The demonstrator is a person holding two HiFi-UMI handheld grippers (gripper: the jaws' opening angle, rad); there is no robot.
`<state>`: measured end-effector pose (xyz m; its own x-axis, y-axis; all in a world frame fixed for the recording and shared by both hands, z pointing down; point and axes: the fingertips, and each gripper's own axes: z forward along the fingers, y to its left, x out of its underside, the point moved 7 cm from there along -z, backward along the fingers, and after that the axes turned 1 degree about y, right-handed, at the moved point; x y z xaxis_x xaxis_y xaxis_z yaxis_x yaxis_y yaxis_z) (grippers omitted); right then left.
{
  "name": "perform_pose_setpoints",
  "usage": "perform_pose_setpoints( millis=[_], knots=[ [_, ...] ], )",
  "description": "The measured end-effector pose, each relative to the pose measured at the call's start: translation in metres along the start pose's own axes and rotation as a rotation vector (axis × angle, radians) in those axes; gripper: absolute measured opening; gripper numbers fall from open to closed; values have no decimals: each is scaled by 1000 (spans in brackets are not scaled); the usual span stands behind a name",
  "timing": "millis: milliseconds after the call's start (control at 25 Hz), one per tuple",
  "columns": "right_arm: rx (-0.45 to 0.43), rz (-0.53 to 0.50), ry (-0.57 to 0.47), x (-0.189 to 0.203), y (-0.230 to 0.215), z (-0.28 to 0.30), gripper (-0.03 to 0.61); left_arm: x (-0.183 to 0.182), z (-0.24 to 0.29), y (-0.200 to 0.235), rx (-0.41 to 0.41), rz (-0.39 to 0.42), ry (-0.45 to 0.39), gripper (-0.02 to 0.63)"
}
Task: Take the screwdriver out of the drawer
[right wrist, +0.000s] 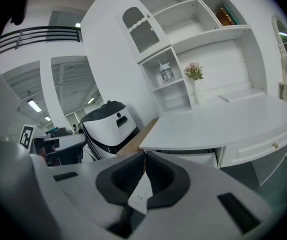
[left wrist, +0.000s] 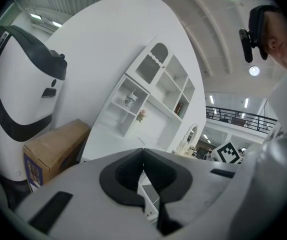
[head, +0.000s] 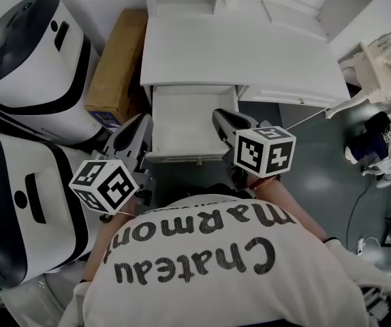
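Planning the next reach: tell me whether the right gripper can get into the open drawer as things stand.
Probably yes. The right gripper hangs at the right edge of the drawer, with nothing between them, and the drawer stands pulled out with its top uncovered. Its jaws are shut, so they would have to open before grasping anything.

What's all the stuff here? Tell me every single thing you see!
desk: one, white, middle, shelves behind
drawer: one, white, open at desk's front, nothing seen inside
cardboard box: one, brown, left of desk
big machines: two, white and black, far left
flowers: one bunch, pink, on a shelf
jar: one, clear, beside the flowers
shirt: one, white, dark letters, bottom
left tool: one, grey, shut, left of drawer
right tool: one, grey, shut, right of drawer
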<state>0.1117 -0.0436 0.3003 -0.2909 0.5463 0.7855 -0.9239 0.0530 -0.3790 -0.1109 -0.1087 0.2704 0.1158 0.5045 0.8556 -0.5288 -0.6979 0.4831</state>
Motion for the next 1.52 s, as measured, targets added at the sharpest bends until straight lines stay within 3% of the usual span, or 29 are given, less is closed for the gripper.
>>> perform_pose_setpoints(
  millis=[240,600,960,1160,1520],
  knots=[
    [-22,-11,-17,-14,9,16,33,-15,-4,14,-18,14,-32,23],
    [-19,-7,21,-13,10,35,33,-11,1,34,-37,-18,-11,23],
    [-13,104,136,16,-10,51,34,21,1,53,-77,-81,45,23],
    [-21,94,210,27,-18,74,34,36,0,68,-119,-127,69,23],
    [-293,27,492,48,-42,135,34,52,-11,85,-282,-193,82,23]
  ],
)
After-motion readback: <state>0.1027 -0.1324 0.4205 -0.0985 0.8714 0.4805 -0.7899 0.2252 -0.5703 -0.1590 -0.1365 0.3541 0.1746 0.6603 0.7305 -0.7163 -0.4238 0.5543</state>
